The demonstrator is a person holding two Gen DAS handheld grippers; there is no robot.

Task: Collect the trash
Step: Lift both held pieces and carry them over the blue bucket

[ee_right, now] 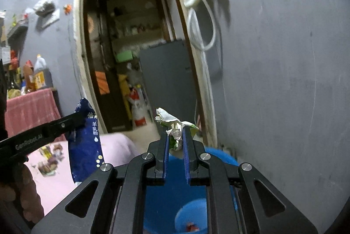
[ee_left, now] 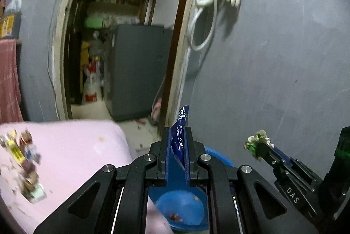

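Observation:
My left gripper (ee_left: pixel 177 135) is shut on a dark blue foil packet (ee_left: pixel 180 124) that sticks up between its pads; the right wrist view shows the same blue packet (ee_right: pixel 86 142) hanging from the left gripper (ee_right: pixel 78 120). Pinched in my right gripper (ee_right: pixel 175 135) is a crumpled white and green paper wad (ee_right: pixel 172 122), which also shows at the right gripper (ee_left: pixel 259 147) as a paper wad (ee_left: pixel 256 139) in the left wrist view. A blue bin (ee_left: pixel 181 205) sits below both grippers, with a scrap inside; the blue bin (ee_right: pixel 190 214) is open-topped.
A pink cloth-covered surface (ee_left: pixel 72 146) with several scattered wrappers (ee_left: pixel 24 159) lies to the left. Ahead is a grey wall (ee_left: pixel 273 58) with a hanging white cable (ee_left: pixel 210 4), and an open doorway (ee_left: pixel 122 48) into a cluttered room. A red-covered shelf (ee_right: pixel 28 107) stands far left.

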